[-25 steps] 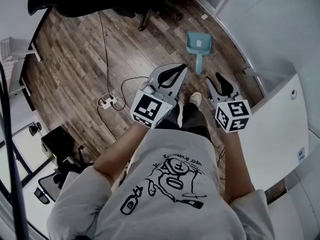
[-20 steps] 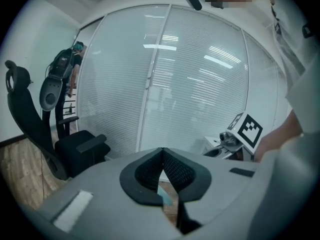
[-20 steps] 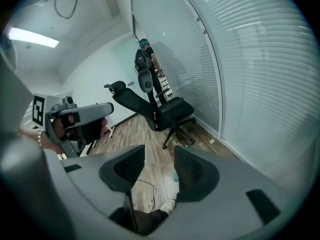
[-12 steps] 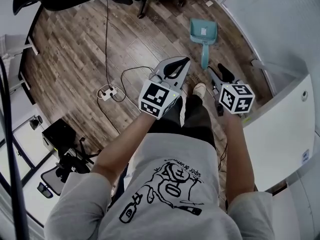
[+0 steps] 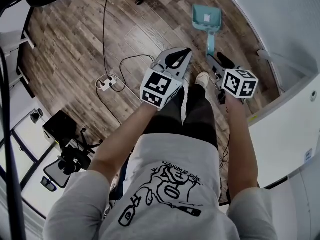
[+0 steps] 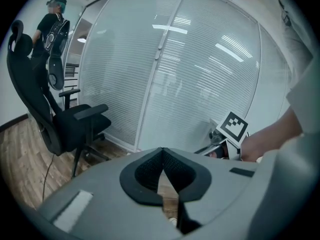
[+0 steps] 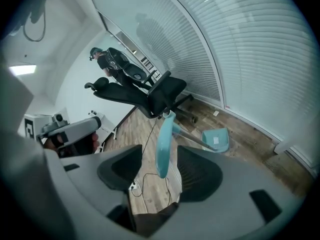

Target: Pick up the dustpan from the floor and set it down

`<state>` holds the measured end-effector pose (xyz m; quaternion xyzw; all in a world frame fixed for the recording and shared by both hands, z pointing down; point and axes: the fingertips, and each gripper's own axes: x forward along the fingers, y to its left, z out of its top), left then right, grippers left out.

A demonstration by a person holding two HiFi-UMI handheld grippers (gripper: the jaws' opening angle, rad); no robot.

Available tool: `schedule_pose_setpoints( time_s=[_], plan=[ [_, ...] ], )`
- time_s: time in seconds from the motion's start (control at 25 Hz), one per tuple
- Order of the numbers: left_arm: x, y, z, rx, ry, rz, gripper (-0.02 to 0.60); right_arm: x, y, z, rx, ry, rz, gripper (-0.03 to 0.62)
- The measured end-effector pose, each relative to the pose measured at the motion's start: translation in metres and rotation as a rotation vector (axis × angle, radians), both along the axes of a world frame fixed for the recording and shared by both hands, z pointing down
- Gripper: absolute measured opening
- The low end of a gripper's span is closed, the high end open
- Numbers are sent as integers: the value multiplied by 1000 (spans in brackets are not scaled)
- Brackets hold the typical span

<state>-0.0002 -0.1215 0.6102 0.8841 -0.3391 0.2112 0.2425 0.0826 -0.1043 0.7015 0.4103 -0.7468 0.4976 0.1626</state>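
Dustpan on the wooden floor, close to the glass wall, not yet lifted. Lies with the pan end away from the person and the handle slanting up toward them, probably so it can be taken without reaching all the way down.

Right gripper brought up to that handle. Seen in the right gripper view with the handle standing between the two pads, which are opening and set wide. No pad pressing on it, so nothing gripped. Wide spread most likely meant to let the handle slide in freely before closing.

Left gripper held beside the right one, over the person's shoe. Tips drawn together in the left gripper view, with nothing caught between them. Apparently kept idle and out of the way, since one gripper looks enough for a light handle.

Compared with the head view a second ago: both grippers lower and nearer the floor, right gripper now at the handle's end rather than well short of it. Dustpan itself in the same spot by the wall.
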Motion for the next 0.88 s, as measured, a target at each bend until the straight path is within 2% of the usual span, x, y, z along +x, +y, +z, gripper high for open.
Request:
schedule_pose_setpoints(
  time_s=[0.28,0.52,0.72,0.88],
  plan=[
    [4,-1,29,-29,-14,9,-5,-5,-8,30,-31,-43,0,189],
    [5,-2,42,-44,-15,10,-5,-10,-23,36,0,-139,44,189],
    [2,-1,47,-55,-21,10,-5,-13,-30,45,-29,-197,65,170],
    [0,1,48,-56,-25,2,-5,-20,-30,41,-36,-293,56,149]
  ],
)
